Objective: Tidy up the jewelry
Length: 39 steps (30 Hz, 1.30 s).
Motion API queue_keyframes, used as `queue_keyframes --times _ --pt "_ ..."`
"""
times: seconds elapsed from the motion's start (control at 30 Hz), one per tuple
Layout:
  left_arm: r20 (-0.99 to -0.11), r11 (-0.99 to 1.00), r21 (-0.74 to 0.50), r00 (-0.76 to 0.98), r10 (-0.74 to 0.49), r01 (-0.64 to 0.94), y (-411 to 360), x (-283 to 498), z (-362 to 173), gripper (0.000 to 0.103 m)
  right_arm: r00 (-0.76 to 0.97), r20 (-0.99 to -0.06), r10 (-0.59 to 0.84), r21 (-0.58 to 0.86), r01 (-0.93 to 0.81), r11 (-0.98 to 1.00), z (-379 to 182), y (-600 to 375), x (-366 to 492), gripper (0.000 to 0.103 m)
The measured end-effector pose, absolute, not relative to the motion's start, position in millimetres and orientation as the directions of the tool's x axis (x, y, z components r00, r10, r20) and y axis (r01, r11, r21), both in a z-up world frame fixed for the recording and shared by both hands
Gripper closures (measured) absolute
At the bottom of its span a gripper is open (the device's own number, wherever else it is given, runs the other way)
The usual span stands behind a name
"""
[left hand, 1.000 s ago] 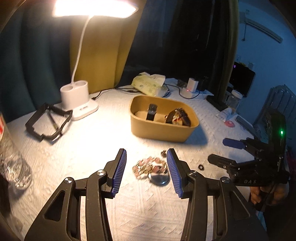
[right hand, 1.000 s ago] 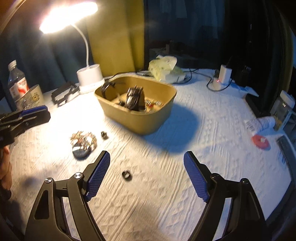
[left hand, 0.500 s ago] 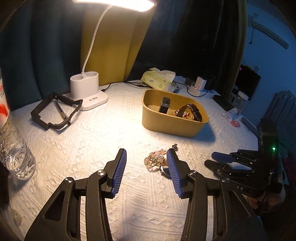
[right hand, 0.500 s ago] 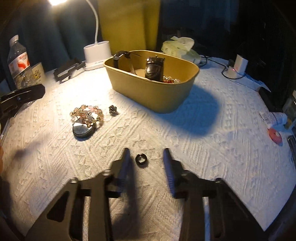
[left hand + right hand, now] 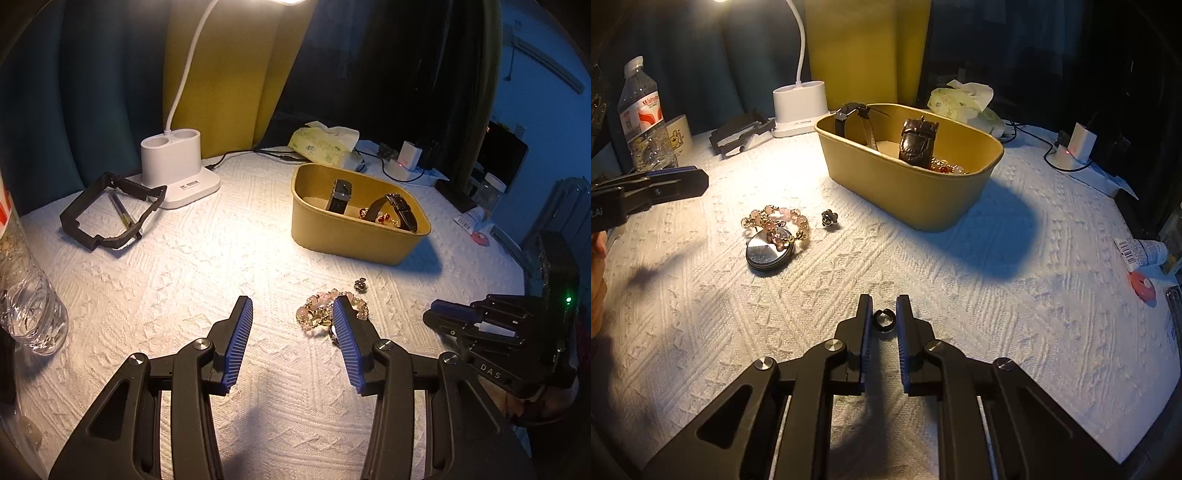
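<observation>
While the yellow box [image 5: 908, 192] with watches stands on the white counter [image 5: 997, 314], the left gripper [image 5: 291, 314] hovers with jaws wide apart beside the bead bracelet [image 5: 775, 221], and the right gripper [image 5: 884, 306] has just been closing its jaws on the small dark ring [image 5: 884, 319].

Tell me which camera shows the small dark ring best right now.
The right wrist view: the small dark ring sits in plain sight between the right gripper fingertips, whose jaws have just been closing and now clamp it against the white tablecloth. In the left wrist view the ring cannot be made out; only that gripper's side shows.
</observation>
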<state>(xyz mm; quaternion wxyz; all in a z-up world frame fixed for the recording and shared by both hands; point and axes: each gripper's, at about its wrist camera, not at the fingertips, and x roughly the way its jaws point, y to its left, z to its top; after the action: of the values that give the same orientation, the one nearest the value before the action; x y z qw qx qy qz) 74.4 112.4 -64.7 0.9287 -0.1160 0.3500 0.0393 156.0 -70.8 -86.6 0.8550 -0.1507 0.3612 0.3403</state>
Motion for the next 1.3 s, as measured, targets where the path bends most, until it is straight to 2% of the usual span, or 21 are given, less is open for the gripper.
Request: queue_keyframes --times 0.6,1.1,1.3 --pt "-0.792 0.988 -0.109 0.61 -0.018 -0.112 100 117 -99 0.055 0.544 -0.672 0.502 0.051 -0.642 0.765 -74 -99 181 0.091" --pt "-0.808 0.998 0.016 0.587 0.047 -0.057 86 156 -98 0.055 0.548 -0.662 0.512 0.087 -0.622 0.778 -79 -112 198 0.091" --pt "-0.787 0.999 0.023 0.617 -0.001 0.031 73 150 -79 0.055 0.555 -0.654 0.515 0.099 -0.612 0.785 -78 -117 199 0.091"
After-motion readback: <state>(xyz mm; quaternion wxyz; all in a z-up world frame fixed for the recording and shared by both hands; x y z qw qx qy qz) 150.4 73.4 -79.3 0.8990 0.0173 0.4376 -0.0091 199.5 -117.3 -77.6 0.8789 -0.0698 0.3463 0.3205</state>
